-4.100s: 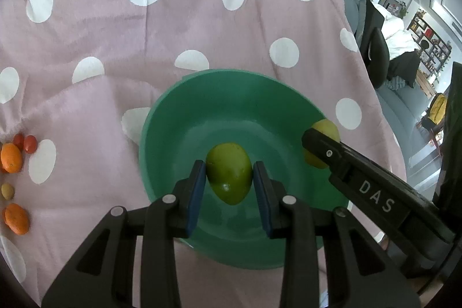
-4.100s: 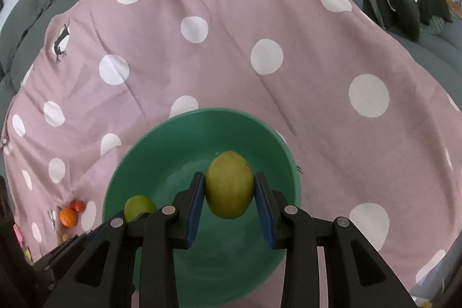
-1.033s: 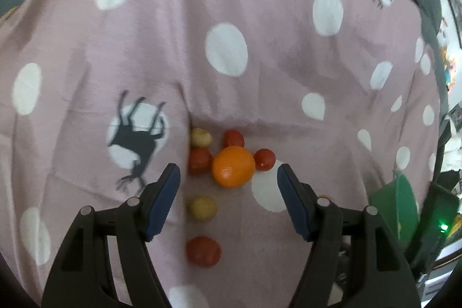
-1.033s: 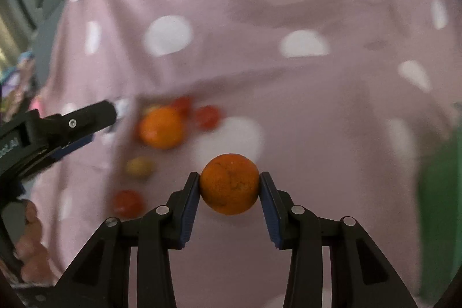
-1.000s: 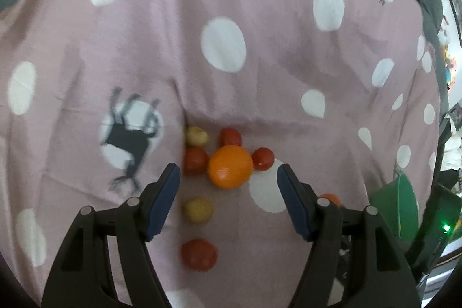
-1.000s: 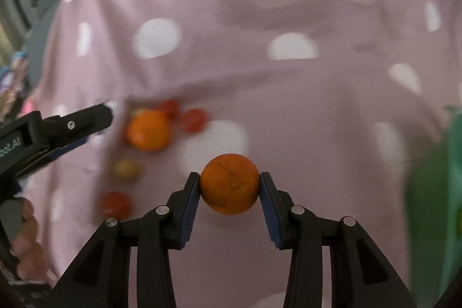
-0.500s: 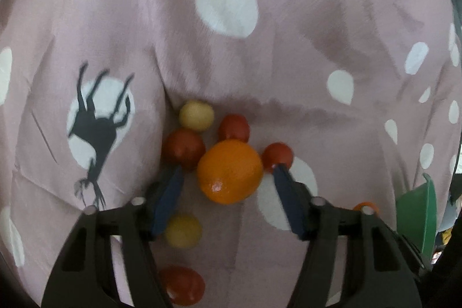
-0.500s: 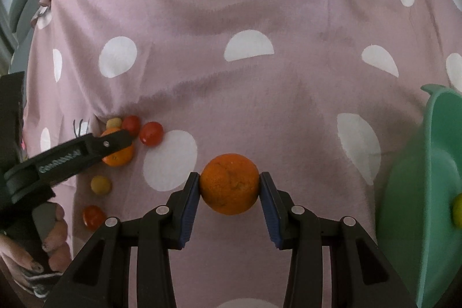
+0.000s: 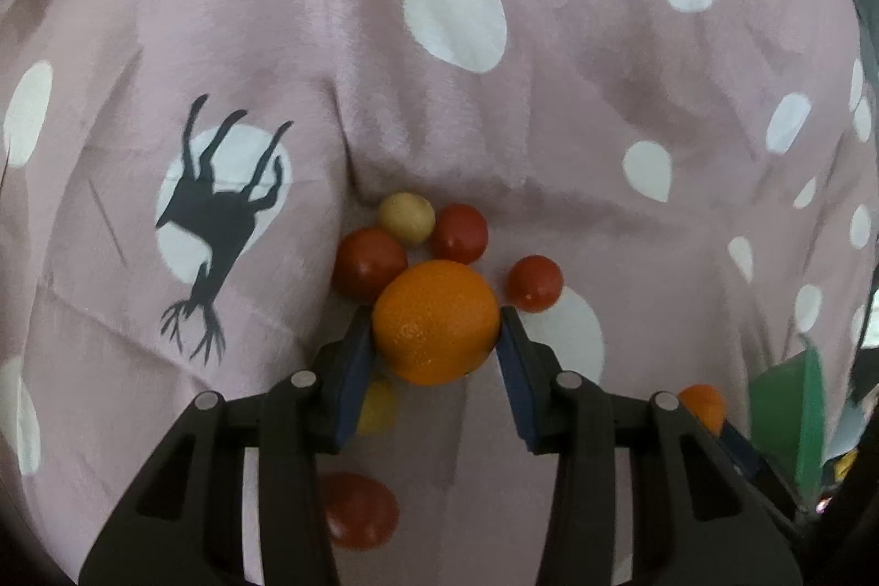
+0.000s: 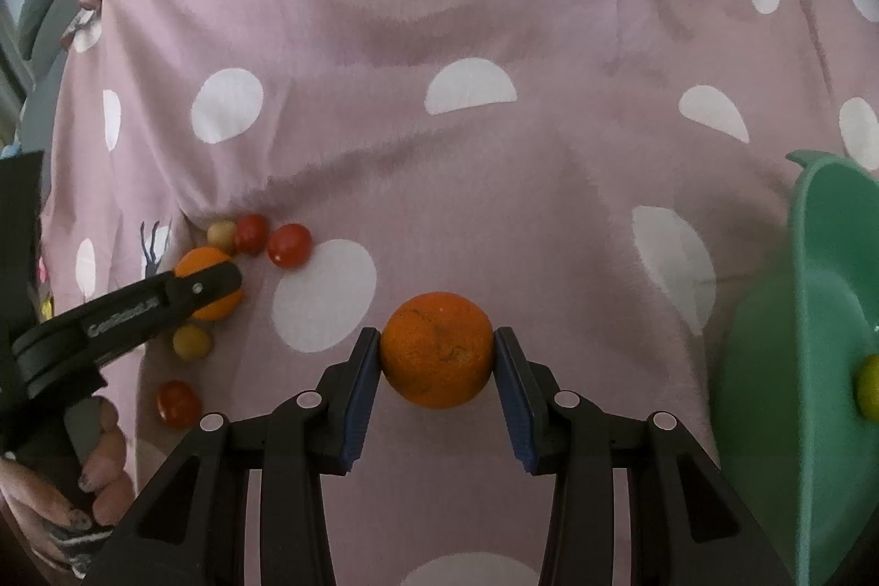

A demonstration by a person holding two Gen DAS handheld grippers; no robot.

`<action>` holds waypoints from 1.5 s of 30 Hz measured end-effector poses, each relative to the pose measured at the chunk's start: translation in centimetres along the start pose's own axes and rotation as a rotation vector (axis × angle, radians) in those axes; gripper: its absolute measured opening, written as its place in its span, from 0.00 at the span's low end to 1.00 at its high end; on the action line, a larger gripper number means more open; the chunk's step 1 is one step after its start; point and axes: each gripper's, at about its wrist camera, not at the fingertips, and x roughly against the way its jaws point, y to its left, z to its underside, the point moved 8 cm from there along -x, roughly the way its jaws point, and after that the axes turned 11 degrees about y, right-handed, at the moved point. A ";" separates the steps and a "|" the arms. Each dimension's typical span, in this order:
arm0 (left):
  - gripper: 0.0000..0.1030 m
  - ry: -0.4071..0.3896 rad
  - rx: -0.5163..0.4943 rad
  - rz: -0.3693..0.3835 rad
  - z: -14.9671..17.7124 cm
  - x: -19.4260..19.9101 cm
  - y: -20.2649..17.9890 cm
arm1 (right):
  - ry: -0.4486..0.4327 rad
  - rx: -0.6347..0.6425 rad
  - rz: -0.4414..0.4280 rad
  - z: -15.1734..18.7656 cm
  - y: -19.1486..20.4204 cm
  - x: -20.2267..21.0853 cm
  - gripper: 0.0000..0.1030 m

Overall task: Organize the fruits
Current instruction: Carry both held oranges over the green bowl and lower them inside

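Pink polka-dot blanket (image 10: 494, 179) covers the surface. L hand-held gripper (image 9: 437, 330) clamped on orange (image 9: 435, 321) w/ cherry tomatoes (image 9: 459, 233) touching it; R hand-held gripper (image 10: 438, 355) clamped on darker orange (image 10: 437, 349); green bowl (image 10: 813, 289) far right.

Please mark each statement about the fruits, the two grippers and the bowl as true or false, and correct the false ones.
1. The right gripper holds an orange. True.
2. The left gripper is wide open above bare cloth. False: its pads sit against a second orange.
3. The green bowl is empty. False: a yellow-green fruit lies inside.
4. Small red tomatoes lie loose on the dotted pink cloth. True.
5. The left gripper's orange lies in the bowl. False: it is among the tomatoes on the cloth.
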 end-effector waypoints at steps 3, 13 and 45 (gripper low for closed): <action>0.42 -0.034 -0.005 0.003 0.5 1.5 -0.2 | -0.015 -0.007 0.007 0.2 -0.3 0.5 0.42; 0.42 -0.131 -0.102 0.100 2.2 7.6 -3.5 | -0.089 0.009 0.059 0.3 -0.7 3.2 0.42; 0.42 -0.203 -0.493 0.167 9.4 8.8 -18.7 | -0.398 -0.147 0.226 1.0 -11.7 17.8 0.42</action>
